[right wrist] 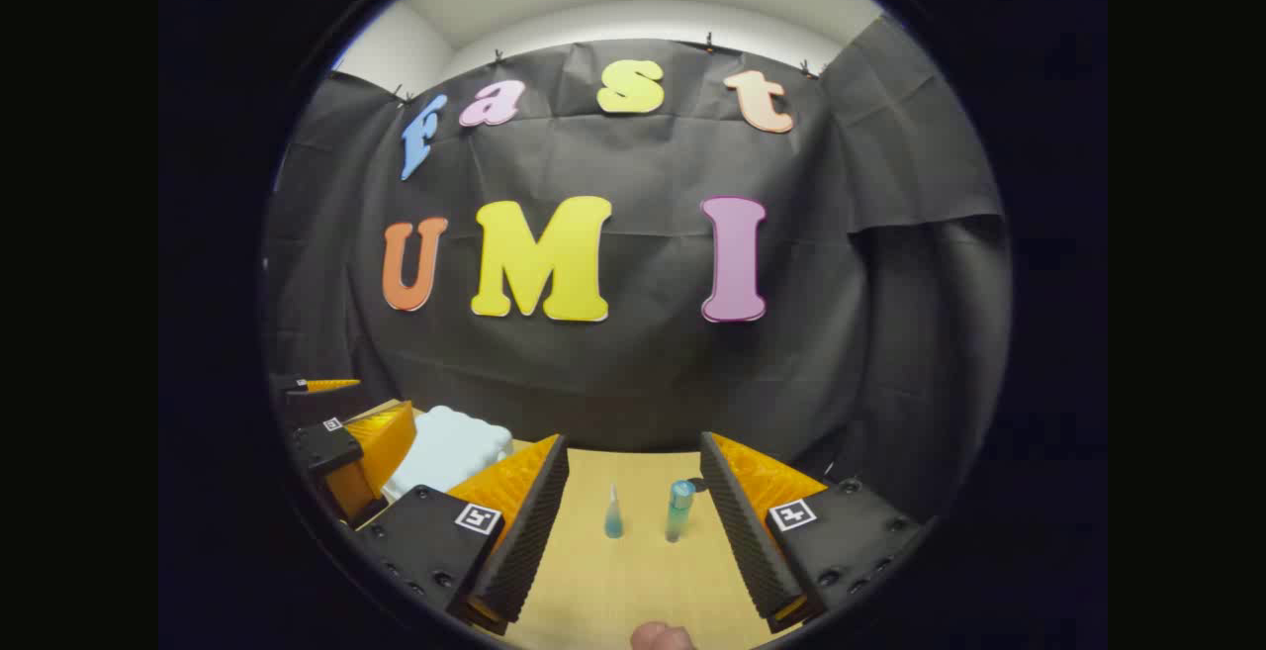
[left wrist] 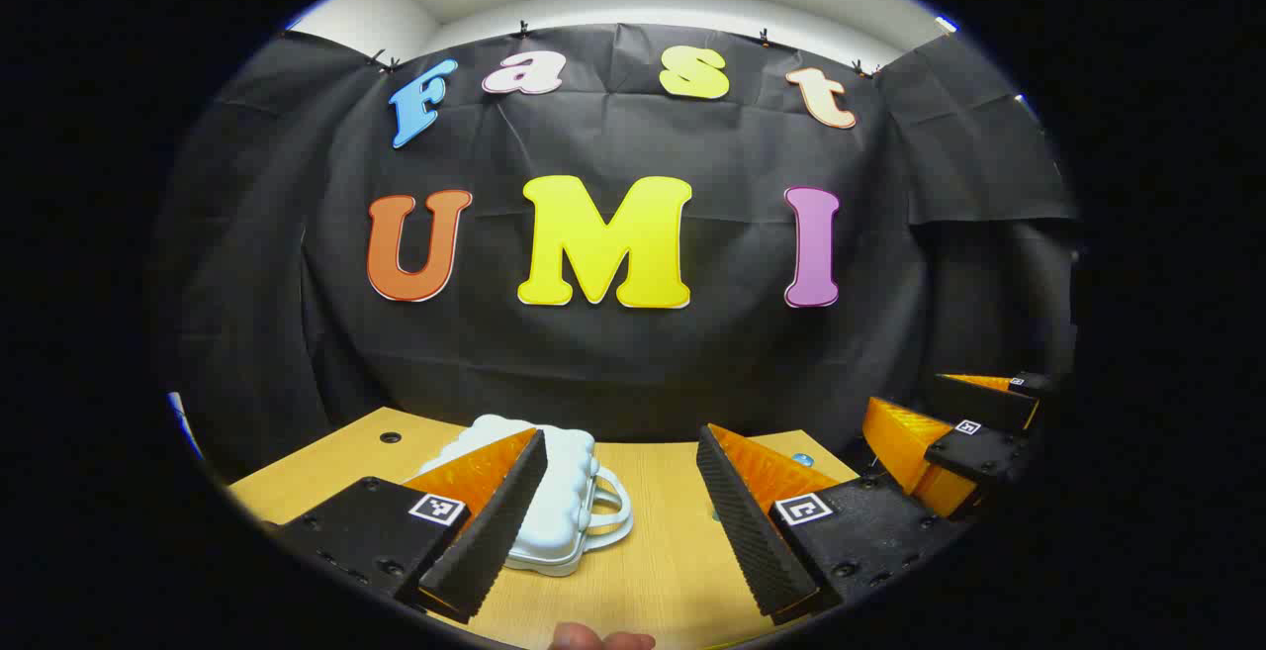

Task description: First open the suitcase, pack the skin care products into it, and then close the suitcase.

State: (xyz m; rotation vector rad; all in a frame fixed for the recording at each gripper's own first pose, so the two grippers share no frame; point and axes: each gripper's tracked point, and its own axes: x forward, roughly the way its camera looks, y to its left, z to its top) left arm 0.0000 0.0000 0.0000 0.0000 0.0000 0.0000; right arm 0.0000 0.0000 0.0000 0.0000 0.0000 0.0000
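Black cloth hangs clipped along its top edge as the booth's back wall (left wrist: 633, 353), creased in places, with a pale ceiling and white wall showing above it. Below runs a light wooden table (left wrist: 653, 551) with a small round hole near its far left corner.

On that table, in the left gripper view, a white suitcase (left wrist: 564, 492) with a quilted shell and a loop handle lies shut, partly behind the left gripper (left wrist: 621, 521) — fingers spread apart, nothing between them. The right gripper (left wrist: 949, 442) shows off to the side, near the table's edge.

In the right gripper view, the right gripper (right wrist: 633, 521) stands parted too — framing a small cone-tipped bottle (right wrist: 613, 513) and a taller blue bottle (right wrist: 678, 510), both upright on the wood, close together and untouched.
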